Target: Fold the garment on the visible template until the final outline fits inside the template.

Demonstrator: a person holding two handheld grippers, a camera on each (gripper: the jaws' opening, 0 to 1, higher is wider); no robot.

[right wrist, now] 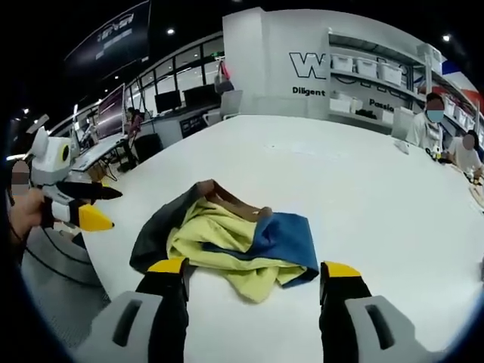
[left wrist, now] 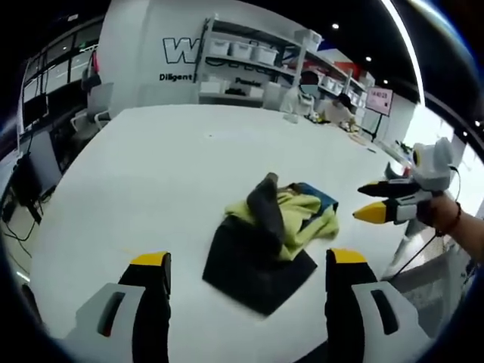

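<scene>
Here both grippers stand open and empty. In the left gripper view the left gripper [left wrist: 249, 272] has its yellow-tipped jaws spread wide, either side of the near corner of the dark template [left wrist: 253, 276]; in the right gripper view the right gripper [right wrist: 255, 281] is parted the same way, just short of the garment [right wrist: 227, 238]. The garment lies crumpled in a heap on the white table [right wrist: 355, 181], near its edge, partly on the template and spilling off its far side. It shows yellow-green cloth, a blue panel and a brownish lining, with dark fabric bunched at one end. Folding looks barely begun: nothing lies flat, no neat edge shows, and the outline overruns the template. Spreading, smoothing and every fold seem left to do.
</scene>
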